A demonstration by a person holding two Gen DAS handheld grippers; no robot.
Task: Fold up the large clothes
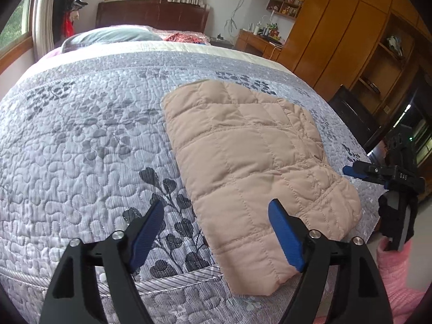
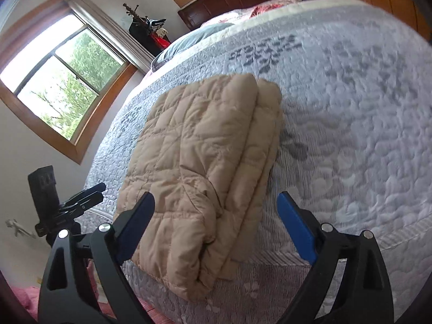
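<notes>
A beige quilted jacket (image 1: pixel 251 162) lies folded into a thick rectangle on the bed, near its front edge; it also shows in the right wrist view (image 2: pixel 199 156) with stacked layers along its right side. My left gripper (image 1: pixel 216 232) is open and empty, hovering just in front of the jacket's near left corner. My right gripper (image 2: pixel 216 224) is open and empty, its jaws spread before the jacket's near end. The right gripper also shows at the right edge of the left wrist view (image 1: pixel 351 171), off the jacket's right side. The left gripper shows in the right wrist view (image 2: pixel 94 193).
The bed has a grey-lilac floral quilt (image 1: pixel 94 135) with pillows (image 1: pixel 113 36) and a dark headboard (image 1: pixel 151 13) at the far end. Wooden wardrobes (image 1: pixel 337 35) and a desk (image 1: pixel 259 41) stand to the right. Windows (image 2: pixel 62 81) line the left wall.
</notes>
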